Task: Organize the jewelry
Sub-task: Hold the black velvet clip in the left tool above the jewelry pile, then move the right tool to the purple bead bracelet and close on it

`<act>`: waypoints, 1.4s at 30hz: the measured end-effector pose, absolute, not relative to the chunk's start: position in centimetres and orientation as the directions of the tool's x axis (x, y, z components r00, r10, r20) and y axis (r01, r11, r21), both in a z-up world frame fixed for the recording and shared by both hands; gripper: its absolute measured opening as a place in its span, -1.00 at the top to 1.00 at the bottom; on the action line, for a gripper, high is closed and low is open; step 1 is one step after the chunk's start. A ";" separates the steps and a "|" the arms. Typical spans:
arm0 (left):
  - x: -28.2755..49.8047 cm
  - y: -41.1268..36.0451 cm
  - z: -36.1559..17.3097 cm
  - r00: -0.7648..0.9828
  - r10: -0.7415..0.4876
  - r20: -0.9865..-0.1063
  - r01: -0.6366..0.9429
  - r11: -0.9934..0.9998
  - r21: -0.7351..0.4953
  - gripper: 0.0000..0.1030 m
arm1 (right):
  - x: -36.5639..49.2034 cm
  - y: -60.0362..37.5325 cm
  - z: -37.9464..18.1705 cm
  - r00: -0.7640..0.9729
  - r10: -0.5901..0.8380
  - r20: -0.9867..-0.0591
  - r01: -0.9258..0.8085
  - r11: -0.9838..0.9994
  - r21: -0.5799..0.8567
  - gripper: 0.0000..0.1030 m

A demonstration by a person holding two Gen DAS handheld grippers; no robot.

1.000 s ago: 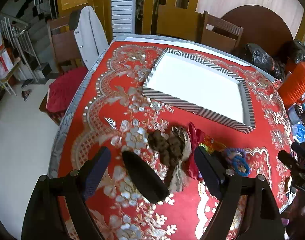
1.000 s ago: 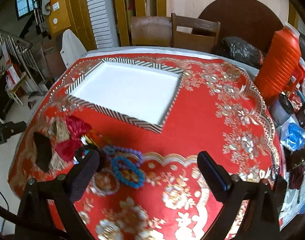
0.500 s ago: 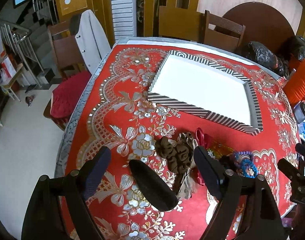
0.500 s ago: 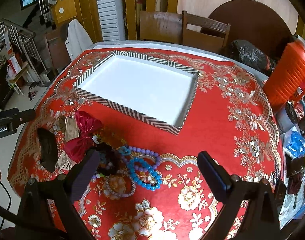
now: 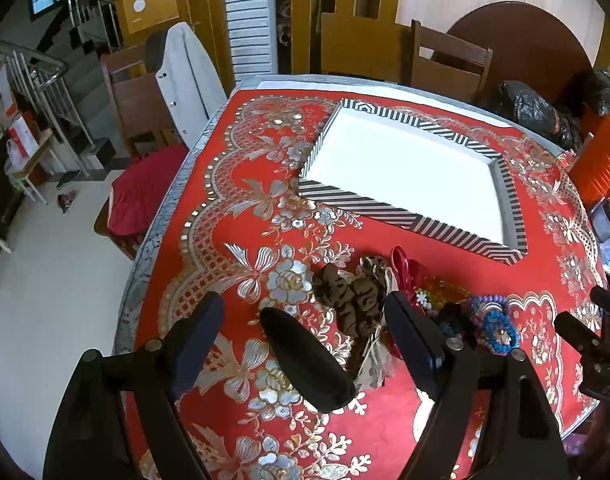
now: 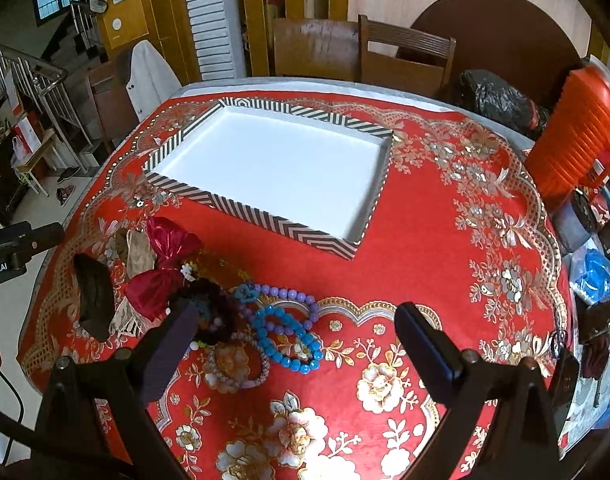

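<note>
A white tray with a striped rim (image 5: pixel 409 220) (image 6: pixel 265 216) lies empty on the red tablecloth. In front of it lies a pile of jewelry: a brown fabric piece (image 5: pixel 353 296), a red bow (image 6: pixel 165 268) (image 5: pixel 405 268), a blue bead bracelet (image 6: pixel 289 336) (image 5: pixel 501 332), a purple bead bracelet (image 6: pixel 289 296), a dark scrunchie (image 6: pixel 209 308) and a pale beaded band (image 6: pixel 233 364). A black oval clip (image 5: pixel 305 360) (image 6: pixel 93 296) lies left of the pile. My left gripper (image 5: pixel 305 332) is open above the clip. My right gripper (image 6: pixel 297 340) is open above the bracelets.
An orange jug (image 6: pixel 577 136) and clutter stand at the table's right edge. Wooden chairs (image 6: pixel 405 56) and a black bag (image 6: pixel 497 100) are behind the table. A chair with a red cushion (image 5: pixel 141 196) stands at the left. The table edge (image 5: pixel 145 264) drops to the floor.
Both grippers have pulled back and risen; the tray and pile appear farther away and lower in view. Nothing on the table has moved. Both grippers stay open.
</note>
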State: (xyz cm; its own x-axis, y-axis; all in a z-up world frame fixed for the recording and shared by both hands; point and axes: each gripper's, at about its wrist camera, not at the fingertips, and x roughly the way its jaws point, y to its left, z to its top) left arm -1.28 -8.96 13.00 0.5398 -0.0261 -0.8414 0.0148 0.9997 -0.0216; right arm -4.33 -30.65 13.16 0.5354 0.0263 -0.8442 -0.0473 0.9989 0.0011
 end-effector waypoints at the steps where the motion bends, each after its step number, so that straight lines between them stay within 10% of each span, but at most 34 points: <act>1: -1.4 -8.9 12.9 0.540 -0.025 -0.841 0.013 1.000 -0.022 -0.16 | -4.4 -30.7 13.1 0.535 0.028 -0.844 -0.046 0.999 0.004 -0.96; 42: -3.0 -7.6 11.3 0.497 -0.042 -0.867 -0.012 0.998 -0.056 -0.16 | -4.3 -31.1 12.1 0.510 0.020 -0.860 -0.019 1.000 0.012 -0.96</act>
